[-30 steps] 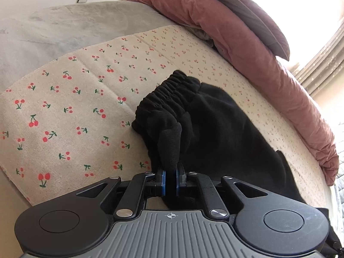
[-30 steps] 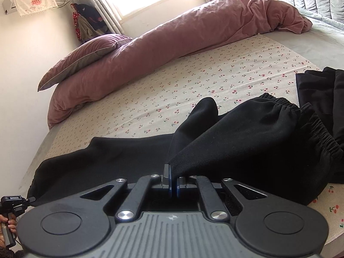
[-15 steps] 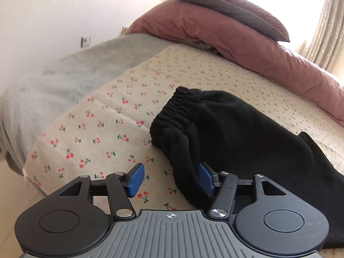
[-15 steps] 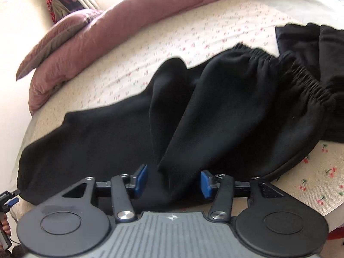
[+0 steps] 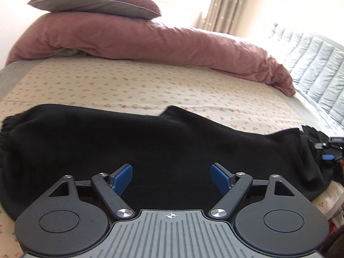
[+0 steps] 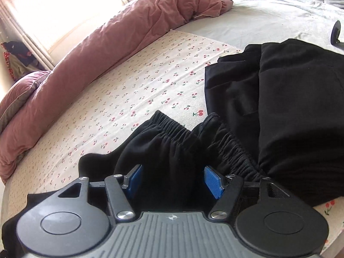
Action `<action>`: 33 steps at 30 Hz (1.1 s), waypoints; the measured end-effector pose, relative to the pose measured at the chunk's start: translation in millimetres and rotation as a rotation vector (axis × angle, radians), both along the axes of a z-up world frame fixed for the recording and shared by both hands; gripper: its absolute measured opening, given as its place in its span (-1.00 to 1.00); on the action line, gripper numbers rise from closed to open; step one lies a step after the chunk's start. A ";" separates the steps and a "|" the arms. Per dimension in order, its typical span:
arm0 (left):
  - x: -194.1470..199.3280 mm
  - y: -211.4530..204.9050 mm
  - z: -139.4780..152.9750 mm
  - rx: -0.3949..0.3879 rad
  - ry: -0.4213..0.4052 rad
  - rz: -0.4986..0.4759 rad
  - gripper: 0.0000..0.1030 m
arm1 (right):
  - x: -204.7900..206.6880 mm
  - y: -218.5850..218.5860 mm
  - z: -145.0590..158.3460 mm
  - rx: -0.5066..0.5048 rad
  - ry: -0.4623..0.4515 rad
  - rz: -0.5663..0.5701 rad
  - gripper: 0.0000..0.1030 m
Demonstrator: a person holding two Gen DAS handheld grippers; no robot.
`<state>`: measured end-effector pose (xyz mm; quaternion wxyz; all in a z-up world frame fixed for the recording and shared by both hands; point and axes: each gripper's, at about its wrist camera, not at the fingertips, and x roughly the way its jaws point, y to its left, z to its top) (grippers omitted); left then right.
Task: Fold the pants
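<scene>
Black pants (image 5: 163,150) lie lengthwise across the cherry-print sheet (image 5: 129,86) on the bed, one leg folded over the other. In the left wrist view an elastic end shows at the far left. My left gripper (image 5: 171,177) is open and empty, just above the middle of the pants. In the right wrist view the pants' gathered elastic waistband (image 6: 178,129) lies just ahead of my right gripper (image 6: 172,180), which is open and empty over the black fabric. The other gripper (image 5: 331,150) shows at the right edge of the left wrist view.
A stack of other black garments (image 6: 290,107) lies right of the waistband, touching it. A rolled mauve duvet (image 5: 150,40) and a pillow (image 5: 94,2) run along the far side of the bed. A grey quilted cover (image 5: 318,64) is at the right.
Both grippers were shut on the pants a second ago and have opened and let go. The pants now lie flat. The left gripper swung toward their middle, the right toward the waistband.
</scene>
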<state>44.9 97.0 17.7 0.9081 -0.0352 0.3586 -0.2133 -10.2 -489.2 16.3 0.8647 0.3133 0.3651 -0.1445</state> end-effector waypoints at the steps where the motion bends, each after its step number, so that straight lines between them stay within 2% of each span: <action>1: 1.5 -12.2 -5.7 -0.003 0.003 -0.033 0.61 | 3.2 -2.7 -4.9 0.026 -0.010 -0.001 0.18; 2: 1.9 -22.1 -10.7 -0.006 0.002 -0.063 0.62 | 5.5 -5.0 -9.6 0.054 -0.024 -0.005 0.14; 5: 0.5 -50.4 -30.2 -0.001 -0.006 -0.149 0.62 | 4.9 -5.9 -15.4 0.070 -0.050 -0.044 -0.26; 6: 0.0 -57.9 -35.9 0.012 -0.005 -0.169 0.62 | 2.5 -4.2 -12.3 0.039 -0.052 -0.051 -0.61; 7: -0.3 -65.1 -41.0 0.032 0.000 -0.191 0.62 | -2.4 -2.8 -5.8 0.012 -0.065 -0.055 -0.79; 11: -2.9 -82.2 -55.3 0.109 0.034 -0.250 0.62 | -33.3 7.6 30.6 -0.153 -0.126 -0.067 -0.83; 14: -4.2 -84.7 -59.7 0.135 0.043 -0.275 0.62 | -61.6 13.9 48.6 -0.256 -0.086 -0.075 -0.83; 16: -6.7 -86.5 -59.2 0.167 0.041 -0.301 0.63 | -74.7 10.9 46.3 -0.265 -0.030 -0.071 -0.83; 18: -8.7 -89.2 -60.4 0.193 0.043 -0.319 0.65 | -83.4 1.9 33.4 -0.221 0.039 -0.076 -0.83; 21: -13.3 -93.1 -62.3 0.236 0.031 -0.343 0.68 | -92.3 -12.0 14.2 -0.155 0.065 -0.096 -0.83; 23: -15.5 -93.2 -62.3 0.245 0.025 -0.348 0.68 | -97.8 -18.0 8.6 -0.101 0.047 -0.109 -0.74; 26: -17.1 -88.3 -59.2 0.220 0.028 -0.341 0.68 | -109.3 -26.8 8.7 0.039 -0.015 -0.155 -0.11; 27: -18.3 -86.4 -57.7 0.207 0.024 -0.344 0.68 | -114.7 -29.1 8.6 0.092 -0.056 -0.167 0.22; 28: -19.2 -84.8 -56.2 0.193 0.017 -0.348 0.68 | -118.6 -30.8 8.0 0.121 -0.077 -0.170 0.37; 31: -20.5 -85.4 -54.2 0.173 0.000 -0.367 0.68 | -114.9 -29.5 0.0 0.138 -0.063 -0.137 0.37; 33: -18.6 -87.3 -56.8 0.170 0.028 -0.380 0.68 | -103.4 -27.8 -13.2 0.181 -0.054 -0.103 0.37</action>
